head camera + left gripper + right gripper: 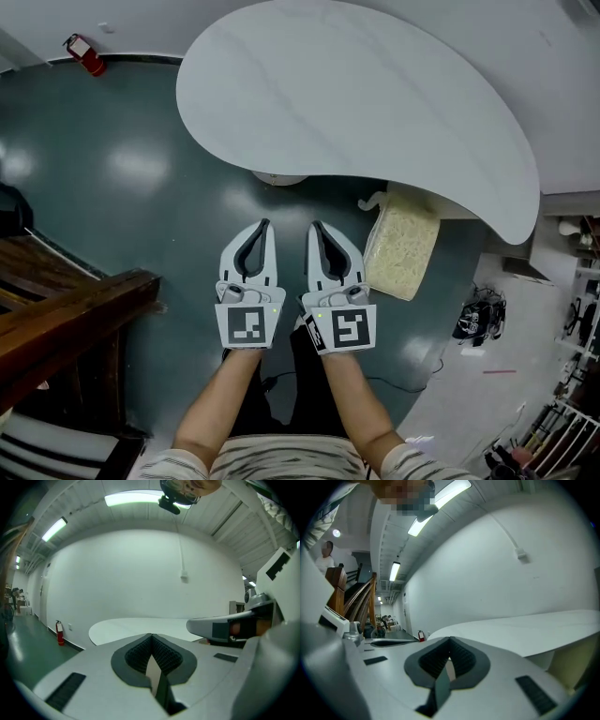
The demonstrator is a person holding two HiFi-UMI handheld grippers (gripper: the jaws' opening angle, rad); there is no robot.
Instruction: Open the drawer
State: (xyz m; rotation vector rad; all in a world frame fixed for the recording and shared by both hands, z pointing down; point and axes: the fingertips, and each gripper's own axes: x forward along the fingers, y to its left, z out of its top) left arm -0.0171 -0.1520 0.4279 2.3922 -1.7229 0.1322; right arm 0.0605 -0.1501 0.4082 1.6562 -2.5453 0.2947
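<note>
The left claw (264,223) and right claw (316,226) are both closed tight with nothing between them. They are held side by side above the green floor (141,169), tips short of the white worktop (356,103). The speckled drawer cabinet (403,246) (its front hidden from above) stands under the worktop's near edge, just right of the right claw.

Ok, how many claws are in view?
2. The left claw and the right claw hang side by side over the floor, just short of the white table; both shut, empty.
</note>
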